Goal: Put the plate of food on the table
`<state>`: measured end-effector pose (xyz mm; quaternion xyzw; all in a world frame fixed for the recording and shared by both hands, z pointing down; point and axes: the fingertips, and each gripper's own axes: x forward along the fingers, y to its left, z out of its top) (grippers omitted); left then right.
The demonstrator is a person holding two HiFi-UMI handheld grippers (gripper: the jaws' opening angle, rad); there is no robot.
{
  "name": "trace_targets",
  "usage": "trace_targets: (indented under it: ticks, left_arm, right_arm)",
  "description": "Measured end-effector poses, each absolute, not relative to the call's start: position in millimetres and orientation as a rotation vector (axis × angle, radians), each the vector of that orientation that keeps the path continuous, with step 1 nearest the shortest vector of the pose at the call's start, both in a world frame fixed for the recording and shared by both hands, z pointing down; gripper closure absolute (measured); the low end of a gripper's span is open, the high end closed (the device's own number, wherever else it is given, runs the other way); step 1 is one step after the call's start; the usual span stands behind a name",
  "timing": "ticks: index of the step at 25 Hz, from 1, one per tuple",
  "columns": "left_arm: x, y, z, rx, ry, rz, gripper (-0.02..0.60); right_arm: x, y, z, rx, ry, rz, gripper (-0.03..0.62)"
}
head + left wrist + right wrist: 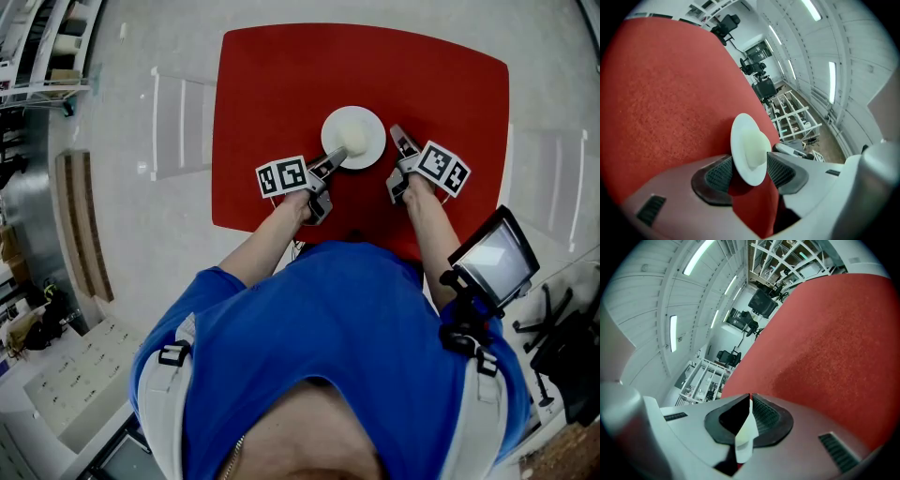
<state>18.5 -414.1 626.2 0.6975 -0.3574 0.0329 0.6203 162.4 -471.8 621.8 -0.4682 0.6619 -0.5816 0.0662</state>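
Centrally on the one red rectangular tabletop (281,84) sits a single round white plate (371,119) carrying one pale mound of food (352,139). Two forearms reach up the frame side by side. The left hand-held gripper (330,167) is released, with the plate's lower-left rim between its parted jaws. The right hand-held gripper (399,141), just right of the plate, is clenched, with a thin pale sliver (744,437) between its pads. Bare red surface surrounds the plate on all sides.

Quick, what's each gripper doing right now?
Left gripper: open, plate between its jaws.
Right gripper: closed on what looks like the plate's rim.
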Motion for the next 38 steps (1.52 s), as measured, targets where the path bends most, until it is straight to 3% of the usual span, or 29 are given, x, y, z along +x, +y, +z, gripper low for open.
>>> trace_targets:
  ticks: [18,38]
  left_arm:
    - [25.4,-389.2,642.4,1.980,-0.759,0.728,0.304]
    - [0.3,-391.0,605.0,2.083,-0.873,0.612,0.304]
  right_arm:
    - [163.6,-476.2,618.7,-1.407,2.010,-1.717,0.577]
    - [158.3,-443.1,582.8,-1.420,2.019,-1.613,0.577]
